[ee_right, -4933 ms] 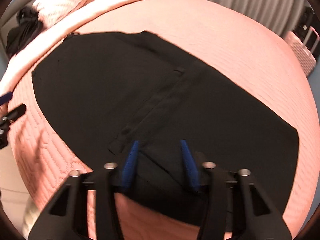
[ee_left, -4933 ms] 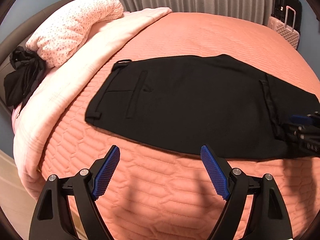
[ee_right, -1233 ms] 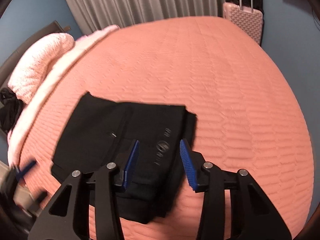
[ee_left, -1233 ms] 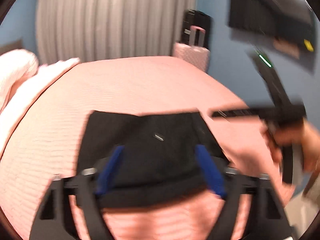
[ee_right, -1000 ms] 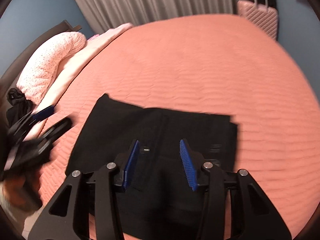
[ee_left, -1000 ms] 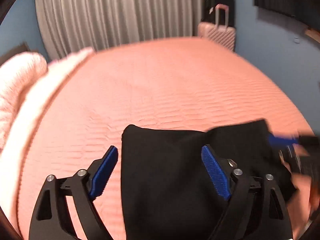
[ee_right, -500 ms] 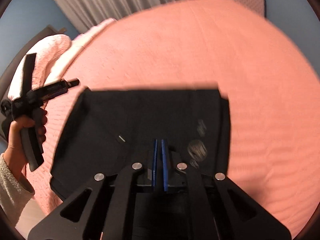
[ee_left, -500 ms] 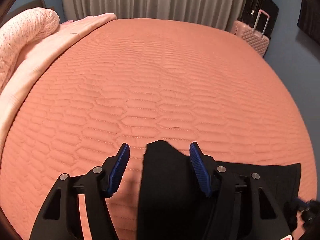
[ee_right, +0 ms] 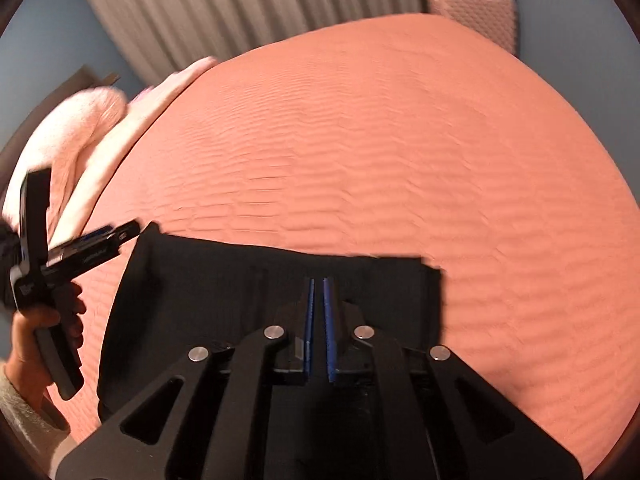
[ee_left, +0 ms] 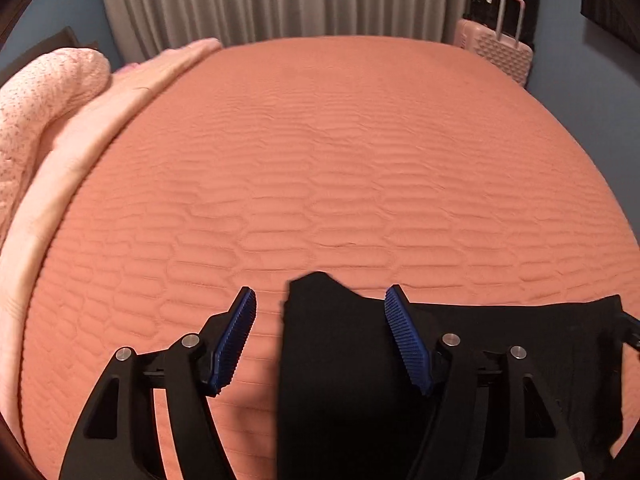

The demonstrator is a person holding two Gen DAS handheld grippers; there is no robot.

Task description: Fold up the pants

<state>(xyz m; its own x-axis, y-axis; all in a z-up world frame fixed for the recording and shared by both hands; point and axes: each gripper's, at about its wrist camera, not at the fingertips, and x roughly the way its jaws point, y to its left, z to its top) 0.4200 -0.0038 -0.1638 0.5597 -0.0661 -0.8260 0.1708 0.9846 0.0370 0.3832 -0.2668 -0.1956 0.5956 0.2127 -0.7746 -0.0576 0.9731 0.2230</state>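
Left wrist view: pants (ee_left: 340, 360), black, folded to a compact stack, lying on the bed (ee_left: 340, 160) at its near edge, at 6 o'clock. Soft, light, limp cloth; layers likely to slide apart, so best taken at a corner or folded edge, pinching all layers together. Left gripper (ee_left: 320, 340): jaws spread and opening, straddling the raised far-left corner, pads not pressing it. Right gripper (ee_right: 318, 320): jaws pressed together over the stack's middle; whether cloth is caught between them cannot be told. Surroundings: pillow (ee_left: 36, 100) at 10 o'clock, curtain (ee_left: 280, 0) at 12, suitcase (ee_left: 496, 52) at 1. Nothing obstructs the stack; quilted cover may drag on cloth.
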